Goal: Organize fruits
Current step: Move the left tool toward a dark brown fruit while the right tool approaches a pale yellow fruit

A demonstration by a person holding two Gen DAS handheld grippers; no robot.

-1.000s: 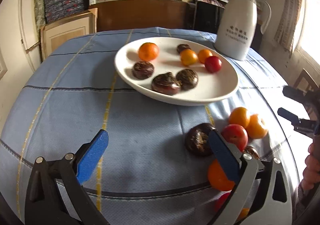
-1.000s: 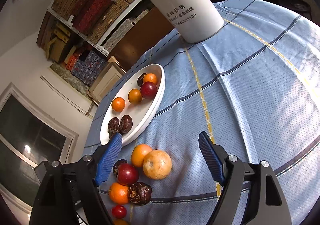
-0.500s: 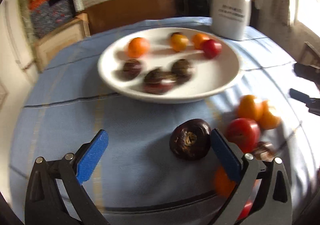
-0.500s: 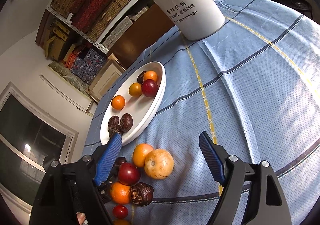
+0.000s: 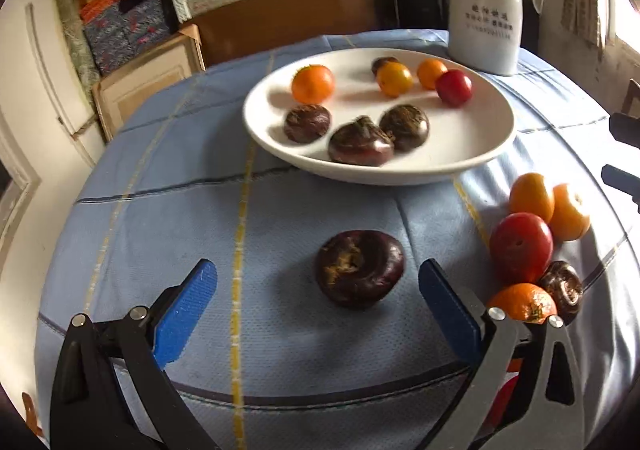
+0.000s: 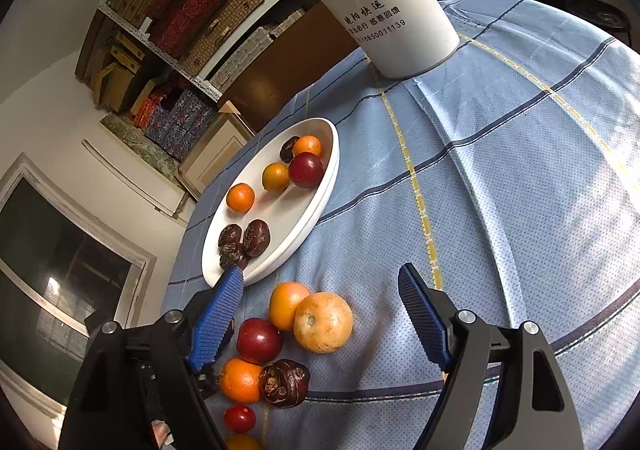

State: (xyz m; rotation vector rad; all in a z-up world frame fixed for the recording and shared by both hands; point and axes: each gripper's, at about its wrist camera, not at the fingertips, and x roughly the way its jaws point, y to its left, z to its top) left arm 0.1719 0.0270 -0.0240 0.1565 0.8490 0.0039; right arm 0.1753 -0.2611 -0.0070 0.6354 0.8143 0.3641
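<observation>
My left gripper (image 5: 316,284) is open and tilted down at the blue tablecloth. A dark purple fruit (image 5: 360,268) lies between its blue pads (image 5: 448,306), nearer the right one, and neither pad touches it. Beyond it the white plate (image 5: 460,165) holds several orange, red and dark fruits. My right gripper (image 6: 320,278) is open too, hovering just above a loose pile: a pale orange fruit (image 6: 324,322), an orange (image 6: 288,304), a red fruit (image 6: 259,340) and a dark one (image 6: 285,382). The same pile (image 5: 520,246) shows right of my left gripper.
A tall white jug (image 6: 380,9) stands on the cloth behind the plate (image 6: 320,201). The round table's edge curves close on the left. Shelves with boxes and a wooden cabinet stand beyond the table. Bare cloth spreads to the right in the right wrist view.
My left gripper has swung right and come closer, so the dark purple fruit went from beside the right pad to between the pads. The right gripper has stayed put.
</observation>
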